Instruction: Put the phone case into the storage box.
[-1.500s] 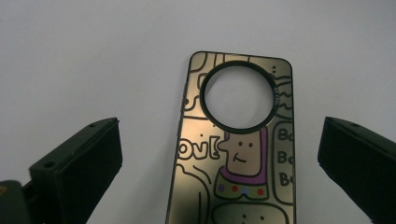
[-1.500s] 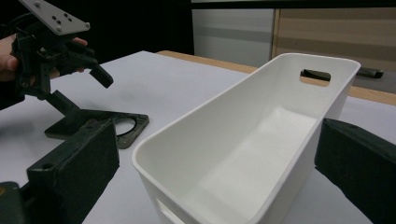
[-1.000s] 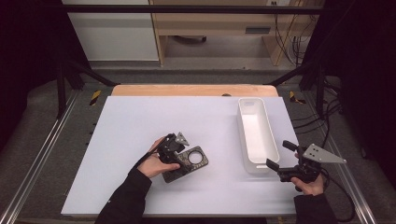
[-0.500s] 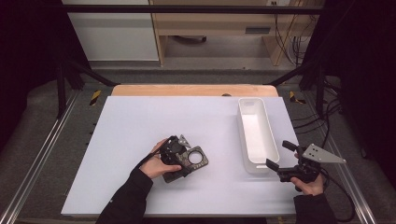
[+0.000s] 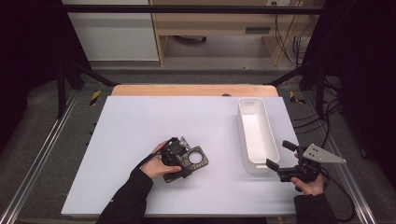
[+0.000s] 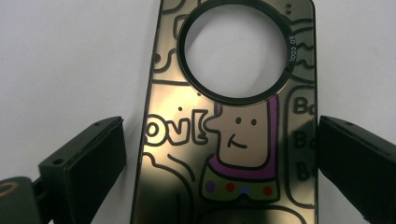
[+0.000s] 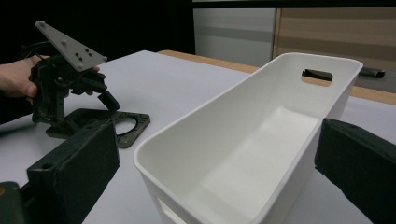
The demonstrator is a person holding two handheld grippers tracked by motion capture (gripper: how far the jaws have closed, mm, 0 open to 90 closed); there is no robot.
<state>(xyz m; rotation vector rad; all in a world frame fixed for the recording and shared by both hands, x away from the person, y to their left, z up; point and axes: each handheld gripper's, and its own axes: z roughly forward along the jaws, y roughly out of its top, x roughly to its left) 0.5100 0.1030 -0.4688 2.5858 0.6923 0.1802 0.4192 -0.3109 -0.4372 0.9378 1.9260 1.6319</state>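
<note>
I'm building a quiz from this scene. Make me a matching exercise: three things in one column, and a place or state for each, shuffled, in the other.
Things:
1. phone case
2. white bin
3. right tool

Places or states:
A. empty, standing on the table's right part
B. open, just off the near end of the bin
C. flat on the table between the left tool's open jaws

Pairs: 1-C, 2-A, 3-B
</note>
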